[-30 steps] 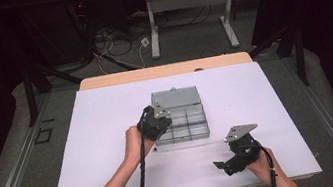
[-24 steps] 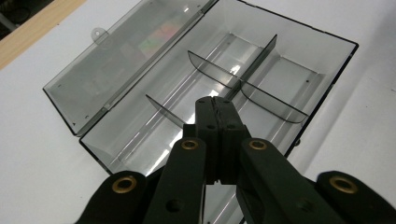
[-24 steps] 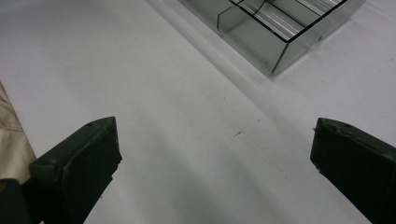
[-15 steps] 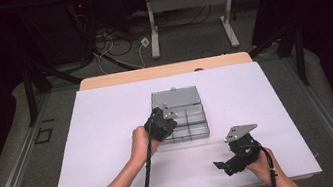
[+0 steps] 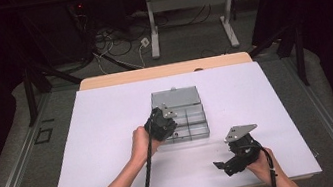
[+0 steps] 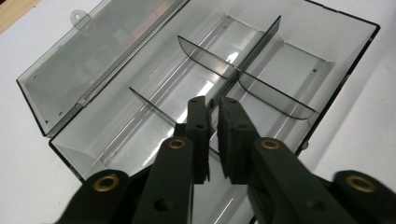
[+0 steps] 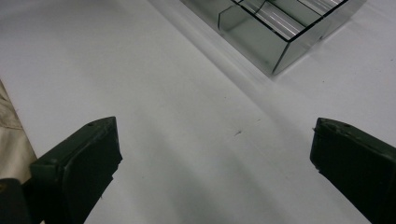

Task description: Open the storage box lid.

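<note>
A clear smoky plastic compartment box (image 5: 189, 120) lies mid-table with its lid (image 5: 175, 97) folded back flat behind it. My left gripper (image 5: 169, 119) reaches over the box's near left part. In the left gripper view its jaws (image 6: 212, 100) stand only a narrow slit apart, having just been opening, above the box (image 6: 299, 60). The top edge of the long middle divider (image 6: 254, 51) runs toward that slit, and the pads do not press on it. My right gripper (image 5: 224, 166) rests low at the table's front right, jaws wide open (image 7: 212, 135) with bare table between them.
The box's compartments hold nothing that I can see. A white sheet (image 5: 110, 133) covers the table. A corner of the box (image 7: 280, 51) lies ahead of the right gripper. Beyond the table's far edge stand a desk frame (image 5: 190, 19) and floor cables.
My left hand has shifted slightly to the right, further over the box. The right hand and its gripper have kept still.
</note>
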Tool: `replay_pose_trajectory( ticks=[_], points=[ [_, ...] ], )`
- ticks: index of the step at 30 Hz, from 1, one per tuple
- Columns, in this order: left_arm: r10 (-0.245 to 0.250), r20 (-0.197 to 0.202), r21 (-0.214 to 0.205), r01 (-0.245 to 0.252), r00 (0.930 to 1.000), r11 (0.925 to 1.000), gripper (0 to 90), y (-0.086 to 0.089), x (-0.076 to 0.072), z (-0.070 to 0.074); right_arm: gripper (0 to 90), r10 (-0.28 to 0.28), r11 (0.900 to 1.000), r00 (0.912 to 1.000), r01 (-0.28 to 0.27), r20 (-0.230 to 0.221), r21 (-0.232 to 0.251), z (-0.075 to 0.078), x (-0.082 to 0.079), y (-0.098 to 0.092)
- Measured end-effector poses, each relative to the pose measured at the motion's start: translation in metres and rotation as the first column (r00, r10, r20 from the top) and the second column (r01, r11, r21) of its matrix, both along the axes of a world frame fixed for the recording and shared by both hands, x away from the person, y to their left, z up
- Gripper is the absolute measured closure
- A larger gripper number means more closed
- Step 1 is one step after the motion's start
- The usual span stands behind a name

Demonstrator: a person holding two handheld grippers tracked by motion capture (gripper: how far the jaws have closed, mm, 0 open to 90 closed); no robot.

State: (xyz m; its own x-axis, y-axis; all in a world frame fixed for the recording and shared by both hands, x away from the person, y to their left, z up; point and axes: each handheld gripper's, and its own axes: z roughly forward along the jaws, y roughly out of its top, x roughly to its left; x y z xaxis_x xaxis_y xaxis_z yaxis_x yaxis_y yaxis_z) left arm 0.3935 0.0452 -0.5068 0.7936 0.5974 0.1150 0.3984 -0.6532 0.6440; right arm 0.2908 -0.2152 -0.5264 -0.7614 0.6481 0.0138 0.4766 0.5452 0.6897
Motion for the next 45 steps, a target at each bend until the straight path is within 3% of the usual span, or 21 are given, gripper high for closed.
replay_pose_trajectory(
  ticks=[4,11,20,23,31,39,45],
  points=[
    [0.004,0.006,-0.015,-0.004,1.0,0.9999,70.6,0.005,-0.002,0.004,1.1,0.0,1.0,1.0,0.0,0.002,-0.002,0.0,0.0,0.0],
    [0.001,0.011,-0.015,-0.001,0.9999,0.9999,45.4,0.015,-0.012,0.008,1.1,0.002,1.0,1.0,-0.002,0.001,0.002,0.0,0.0,0.0],
    [0.018,0.04,-0.039,-0.017,0.999,0.9991,18.1,0.038,-0.027,0.006,1.0,-0.001,1.0,1.0,0.001,0.004,0.001,0.001,0.0,0.0],
    [0.027,0.034,-0.002,-0.027,0.9991,0.9996,12.0,0.044,-0.03,0.003,1.0,0.001,1.0,1.0,-0.001,0.0,0.008,0.0,0.0,0.0],
    [0.043,0.038,-0.025,-0.042,0.9984,0.9988,4.4,0.06,-0.034,0.003,1.0,0.002,1.0,1.0,-0.002,0.004,0.007,0.001,0.0,0.0],
    [0.039,0.016,-0.006,-0.039,0.9991,0.9992,0.1,0.066,-0.041,-0.001,0.9,-0.001,0.9999,0.9999,0.001,0.012,0.011,0.001,-0.001,-0.001],
    [0.034,-0.006,-0.028,-0.034,0.9994,0.999,0.0,0.074,-0.045,-0.007,0.9,-0.003,0.9999,1.0,0.002,0.007,0.013,0.002,-0.001,-0.002]
  ],
)
